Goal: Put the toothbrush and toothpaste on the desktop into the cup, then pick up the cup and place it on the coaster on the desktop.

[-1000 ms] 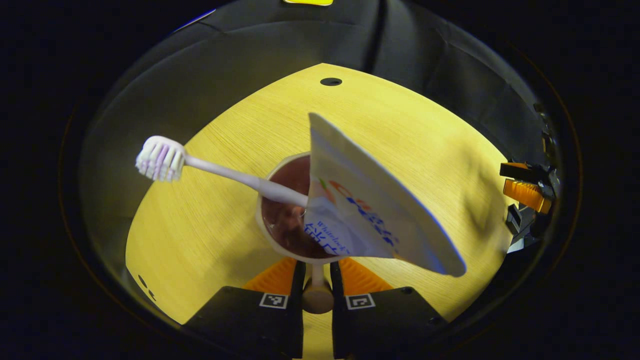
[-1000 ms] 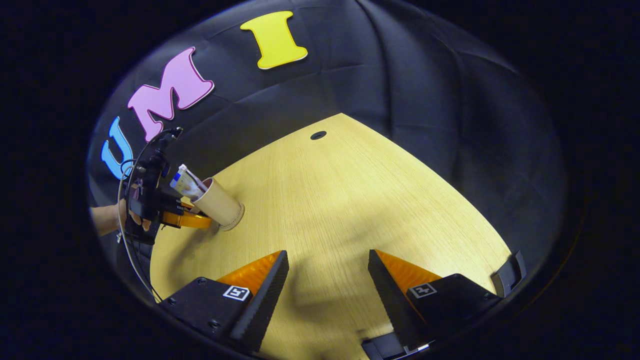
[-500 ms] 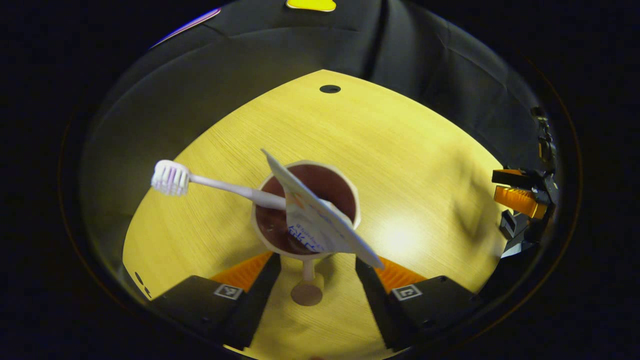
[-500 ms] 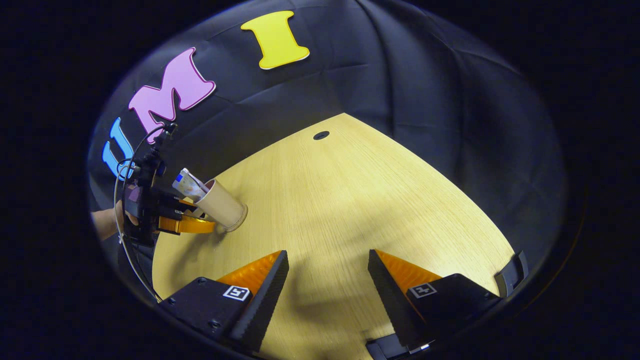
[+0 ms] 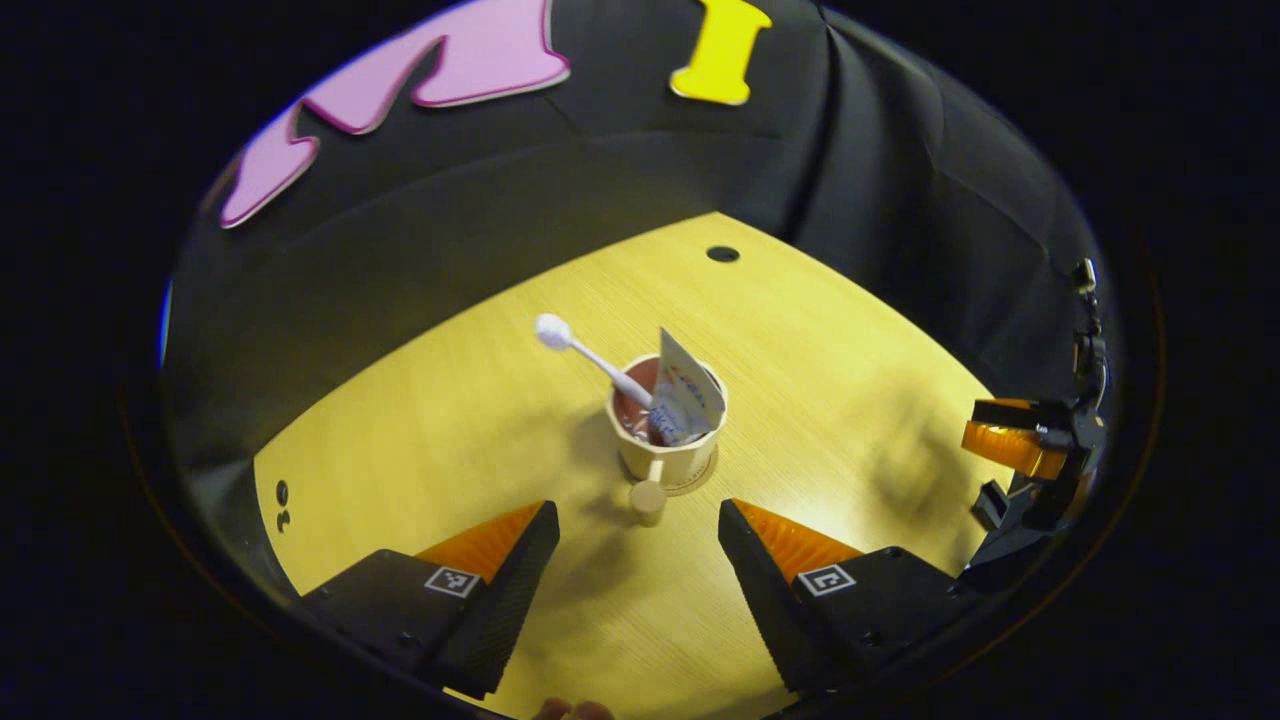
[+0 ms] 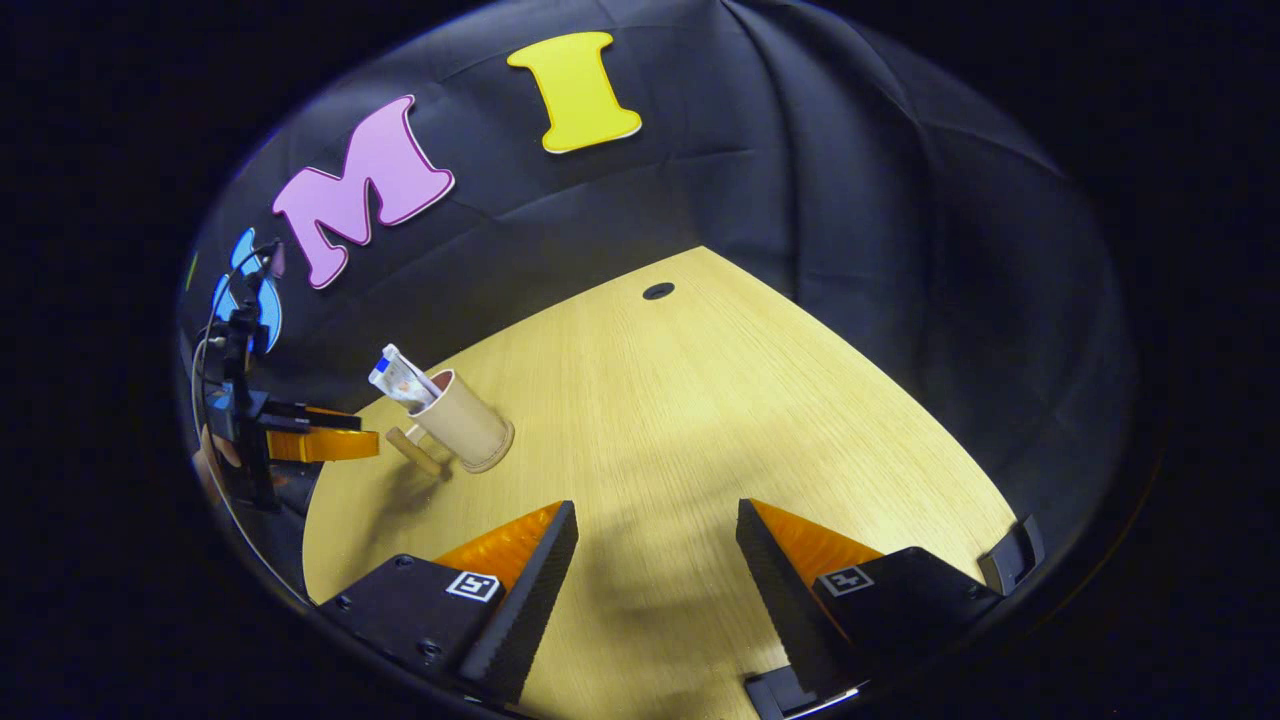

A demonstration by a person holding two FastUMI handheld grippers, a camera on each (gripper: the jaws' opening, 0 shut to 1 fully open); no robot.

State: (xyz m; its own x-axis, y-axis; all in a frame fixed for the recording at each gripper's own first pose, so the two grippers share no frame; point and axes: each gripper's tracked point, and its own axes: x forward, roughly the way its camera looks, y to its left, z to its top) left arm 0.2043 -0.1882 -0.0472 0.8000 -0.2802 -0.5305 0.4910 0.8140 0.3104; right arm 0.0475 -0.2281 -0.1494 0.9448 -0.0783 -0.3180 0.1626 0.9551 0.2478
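Note:
A beige cup [image 5: 672,455] stands upright on a thin round coaster [image 5: 704,481] in the middle of the wooden desktop [image 5: 420,450]. A white toothbrush [image 5: 585,352] and a white toothpaste tube [image 5: 690,398] lean out of the cup. The cup's knobbed handle [image 5: 648,497] points toward my left gripper [image 5: 637,525], which is open and a short way back from it. In the right gripper view the cup [image 6: 462,428] sits at the left with the tube [image 6: 398,376] sticking out, and the left gripper [image 6: 305,443] is beside it. My right gripper [image 6: 655,520] hangs open over bare desktop.
A dark round hole [image 5: 722,254] lies near the desktop's far edge. The right gripper [image 5: 1020,452] shows at the right edge of the left gripper view. A hand [image 6: 212,462] holds the left gripper. Black cloth walls stand behind the desk.
The left gripper let go of the cup's handle, opened and drew back. The cup now stands alone on the coaster. The right gripper has hardly moved.

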